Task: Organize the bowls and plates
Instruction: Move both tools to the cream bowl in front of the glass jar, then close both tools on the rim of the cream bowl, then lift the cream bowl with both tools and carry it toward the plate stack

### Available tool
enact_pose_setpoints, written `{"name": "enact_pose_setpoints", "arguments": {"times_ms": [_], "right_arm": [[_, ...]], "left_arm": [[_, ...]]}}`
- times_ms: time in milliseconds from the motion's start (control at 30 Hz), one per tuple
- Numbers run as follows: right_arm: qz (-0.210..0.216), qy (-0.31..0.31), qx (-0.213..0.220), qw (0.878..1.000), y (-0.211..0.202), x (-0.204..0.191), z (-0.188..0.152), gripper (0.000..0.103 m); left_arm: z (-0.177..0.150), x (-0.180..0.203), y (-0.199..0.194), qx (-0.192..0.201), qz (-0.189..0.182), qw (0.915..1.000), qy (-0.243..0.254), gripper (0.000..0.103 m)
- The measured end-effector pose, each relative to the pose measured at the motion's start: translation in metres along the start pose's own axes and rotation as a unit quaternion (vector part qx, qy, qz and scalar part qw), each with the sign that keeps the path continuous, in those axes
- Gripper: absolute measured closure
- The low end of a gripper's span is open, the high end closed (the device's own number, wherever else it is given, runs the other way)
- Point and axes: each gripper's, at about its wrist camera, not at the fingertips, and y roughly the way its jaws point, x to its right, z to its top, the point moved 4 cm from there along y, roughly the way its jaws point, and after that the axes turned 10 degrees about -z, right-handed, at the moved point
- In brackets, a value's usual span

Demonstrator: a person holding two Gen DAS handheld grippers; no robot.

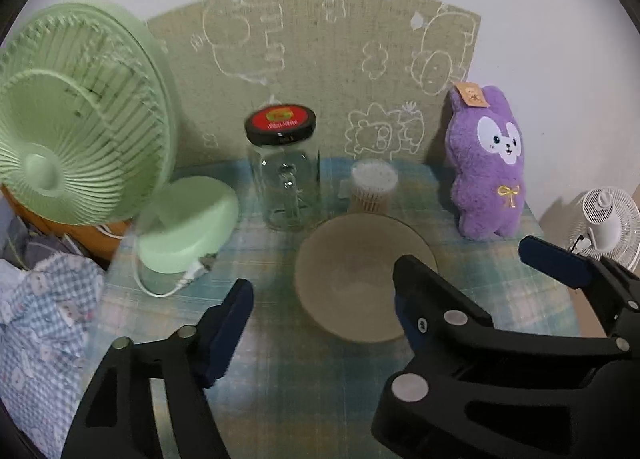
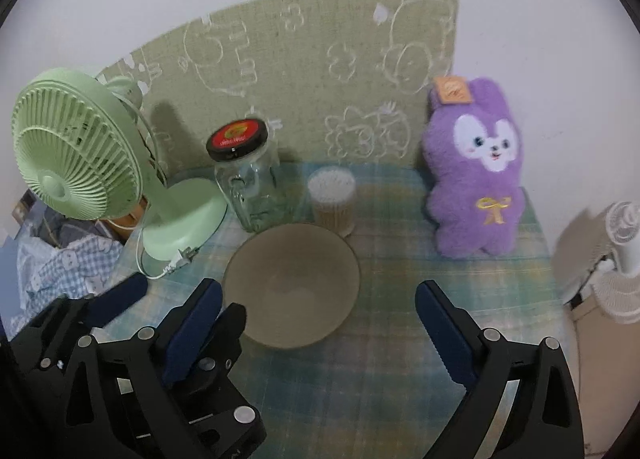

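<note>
While both tools hang over the near edge of the tabletop, the bowl sits roughly mid-cloth, empty, nothing gripping it.

Around bowl: glass jar w/ black-red lid just behind-left of it; round tub of cotton swabs right behind, rim nearly touching bowl edge in right wrist view. Green desk fan further left of bowl, its base and white plug cord near bowl's left side. Purple plush rabbit behind-right, well apart, leaning at the green printed backing on the wall. White fan off the tabletop, far right.

Left tool: jaws wide apart, holding nothing; its right finger overlaps bowl's right rim in left wrist view, contact can't tell. Right tool: also spread wide, empty, bowl sits just ahead between its fingers.

View diffs: right wrist cam shows left tool crowding in at lower-left, one finger beside bowl's near-left rim. Left wrist cam shows checked blue fabric piled off the left edge, much bigger there.

Materials: bowl matte beige, smooth, round; cloth pale blue-green plaid; tool pads dark blue, bodies black plastic.
</note>
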Motion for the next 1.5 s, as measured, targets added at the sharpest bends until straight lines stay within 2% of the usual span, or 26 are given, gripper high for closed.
{"name": "enact_pose_setpoints", "arguments": {"times_ms": [100, 200, 267, 333, 367, 400, 433, 467, 567, 700, 867, 1067, 1500], "right_arm": [[-0.021, 0.002, 0.003, 1.000, 0.013, 0.002, 0.000, 0.004], [-0.030, 0.000, -0.012, 0.999, 0.030, 0.003, 0.001, 0.005], [-0.036, -0.007, -0.016, 0.999, 0.039, 0.002, 0.001, 0.011], [-0.041, -0.016, -0.018, 0.999, 0.048, 0.001, 0.001, 0.024], [-0.045, -0.019, -0.021, 0.999, 0.053, 0.000, 0.000, 0.028], [-0.045, -0.019, -0.026, 0.998, 0.057, 0.000, -0.001, 0.037], [-0.041, -0.016, -0.031, 0.999, 0.062, 0.000, -0.001, 0.044], [-0.038, -0.011, -0.037, 0.999, 0.066, 0.002, -0.002, 0.046], [-0.033, -0.005, -0.043, 0.999, 0.076, 0.002, -0.004, 0.060], [-0.028, -0.001, -0.050, 0.998, 0.085, 0.001, -0.005, 0.065], [-0.029, 0.004, -0.050, 0.998, 0.090, 0.000, -0.005, 0.065], [-0.029, 0.006, -0.054, 0.998, 0.092, 0.000, -0.005, 0.066], [-0.035, 0.011, -0.070, 0.997, 0.062, 0.002, -0.024, 0.066]], "left_arm": [[0.002, -0.002, 0.017, -0.001, 0.006, 1.0000, 0.004, 0.029], [0.003, -0.006, 0.034, -0.011, 0.001, 0.9999, -0.003, 0.029], [0.002, -0.009, 0.046, -0.016, -0.010, 0.9997, -0.012, 0.029], [0.000, -0.011, 0.054, -0.020, -0.011, 0.9996, -0.017, 0.033], [-0.001, -0.012, 0.058, -0.022, -0.003, 0.9996, -0.017, 0.043], [0.000, -0.013, 0.062, -0.026, 0.008, 0.9996, -0.014, 0.049], [0.000, -0.014, 0.068, -0.032, 0.015, 0.9993, -0.011, 0.050], [0.000, -0.014, 0.072, -0.036, 0.016, 0.9992, -0.011, 0.053], [0.000, -0.016, 0.080, -0.037, 0.018, 0.9991, -0.014, 0.063], [0.000, -0.019, 0.090, -0.040, 0.021, 0.9989, -0.015, 0.066], [-0.001, -0.021, 0.095, -0.042, 0.024, 0.9987, -0.014, 0.072], [-0.002, -0.020, 0.097, -0.045, 0.024, 0.9986, -0.012, 0.072], [-0.020, -0.016, 0.068, -0.062, 0.012, 0.9977, -0.023, 0.072]]}}
